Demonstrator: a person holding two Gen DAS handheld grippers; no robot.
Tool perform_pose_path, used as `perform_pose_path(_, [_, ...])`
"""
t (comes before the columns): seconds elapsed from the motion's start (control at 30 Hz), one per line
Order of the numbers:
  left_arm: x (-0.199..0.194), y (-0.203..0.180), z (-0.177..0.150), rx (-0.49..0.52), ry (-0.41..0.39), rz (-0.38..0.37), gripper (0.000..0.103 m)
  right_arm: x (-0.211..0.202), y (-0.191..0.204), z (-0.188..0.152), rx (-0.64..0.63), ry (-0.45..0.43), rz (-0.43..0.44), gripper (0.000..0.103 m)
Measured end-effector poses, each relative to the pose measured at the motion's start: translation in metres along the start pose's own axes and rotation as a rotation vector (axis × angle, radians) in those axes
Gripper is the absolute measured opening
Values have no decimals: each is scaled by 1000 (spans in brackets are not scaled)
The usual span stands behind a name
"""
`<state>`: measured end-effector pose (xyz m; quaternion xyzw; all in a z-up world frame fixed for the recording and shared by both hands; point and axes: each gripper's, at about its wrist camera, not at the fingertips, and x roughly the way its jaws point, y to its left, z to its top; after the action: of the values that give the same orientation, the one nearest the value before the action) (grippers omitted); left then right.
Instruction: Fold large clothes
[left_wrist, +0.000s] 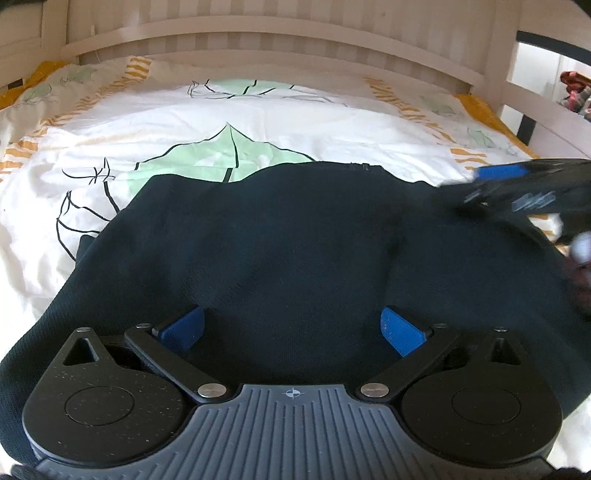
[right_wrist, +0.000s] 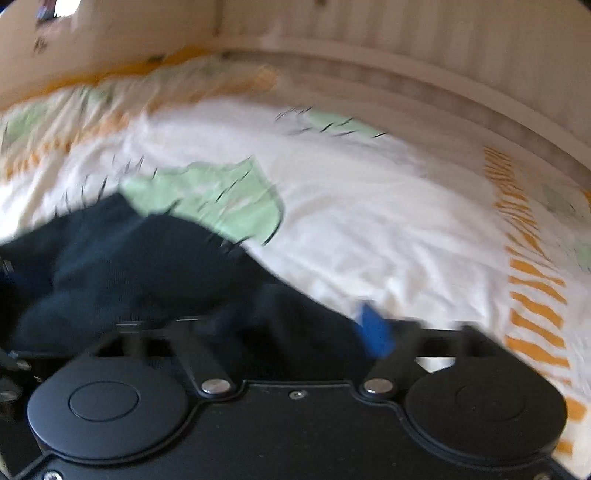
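A dark navy knit garment (left_wrist: 295, 240) is spread across a bed, over a white duvet (left_wrist: 184, 118) printed with green leaves and orange stripes. A pale slatted bed frame (left_wrist: 258, 40) is seen at the far edge. The far left corner of the garment looks squared off, which suggests a fold is already partly laid; which kind of garment it is cannot be told.

The left gripper (left_wrist: 293, 328) is held low over the near part of the cloth, its blue pads (left_wrist: 183, 328) spread wide apart with nothing between them. It is judged to be placed there either to press the near fabric flat or to line up for a pinch at the near hem.

The right gripper (left_wrist: 517, 188) is seen, blurred, at the garment's right edge in the left wrist view. In its own view only one blue pad (right_wrist: 373, 328) is made out over dark cloth at the boundary with the duvet; the other is lost in blur against the fabric, so whether the fingers are together, apart or clamped on cloth cannot be told. Its position at the side edge is judged to serve the next fold inward.
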<state>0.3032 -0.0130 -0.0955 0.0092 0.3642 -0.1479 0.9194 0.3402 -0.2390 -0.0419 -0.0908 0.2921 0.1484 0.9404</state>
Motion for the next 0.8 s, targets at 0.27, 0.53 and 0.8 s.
perform_pose_path(0.27, [0,-4,0,7,1,17,103,-65,-77,-44,288,17,-126,85])
perform_pose_path(0.53, [0,-5,1,11,7,26,103,-68,-81,-80,387,86,-75,75])
perform_pose_path(0.8, [0,-5,1,16,12,27,103,-45,-73,-81,328,161,-202,17])
